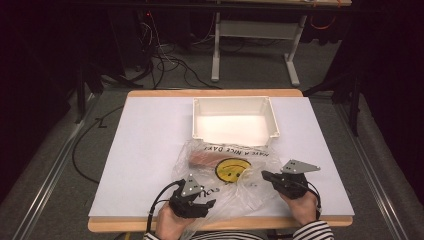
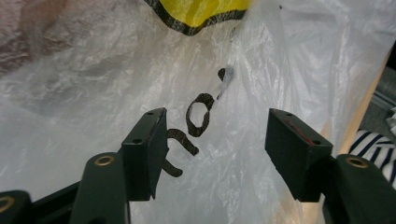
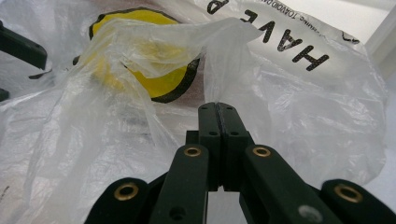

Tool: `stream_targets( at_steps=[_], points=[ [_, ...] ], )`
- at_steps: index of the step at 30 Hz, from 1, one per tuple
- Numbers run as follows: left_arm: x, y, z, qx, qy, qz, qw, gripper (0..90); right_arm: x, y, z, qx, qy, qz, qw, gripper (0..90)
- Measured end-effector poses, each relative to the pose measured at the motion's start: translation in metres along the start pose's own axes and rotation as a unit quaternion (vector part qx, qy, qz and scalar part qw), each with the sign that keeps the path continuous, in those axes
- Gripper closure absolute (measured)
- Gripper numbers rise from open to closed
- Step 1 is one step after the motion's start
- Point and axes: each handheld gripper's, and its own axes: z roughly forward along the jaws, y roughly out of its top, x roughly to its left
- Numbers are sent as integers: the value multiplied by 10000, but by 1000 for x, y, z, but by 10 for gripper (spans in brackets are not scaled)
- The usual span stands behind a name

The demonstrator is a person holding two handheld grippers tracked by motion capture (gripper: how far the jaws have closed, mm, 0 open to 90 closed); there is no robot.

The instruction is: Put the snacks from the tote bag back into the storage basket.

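A clear plastic bag (image 1: 235, 192) printed with a yellow smiley face (image 1: 232, 169) and "HAVE A NICE DAY" lies crumpled near the table's front. Inside it is a pinkish item (image 1: 202, 159). My left gripper (image 1: 202, 200) is at the bag's near left corner. In the left gripper view it (image 2: 217, 116) stands open, with the bag's film (image 2: 93, 84) just beyond its jaws. At the bag's right side, my right gripper (image 1: 266, 176) is shut. In the right gripper view its jaws (image 3: 218, 106) pinch a fold of the bag (image 3: 224, 51) that rises from their tips.
A white, empty bin (image 1: 234, 99) stands just behind the bag at the back centre of the white table top (image 1: 145, 150). The wooden front edge (image 1: 125, 223) is close under both hands. Striped sleeves (image 1: 315, 231) enter from below. Cables lie on the floor (image 1: 170, 65) beyond.
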Motion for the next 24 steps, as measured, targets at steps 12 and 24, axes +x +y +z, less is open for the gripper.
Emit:
stream_targets(
  at_steps=[12, 24],
  points=[
    [-4, 1, 15, 358, 307, 341, 9983, 823, 6, 4, -1, -96, 104, -25, 9999, 619],
    [6, 22, -4, 3, 241, 176, 9996, 900, 14, -1, -5, 18, 332, -437, 9985, 900]
  ],
)
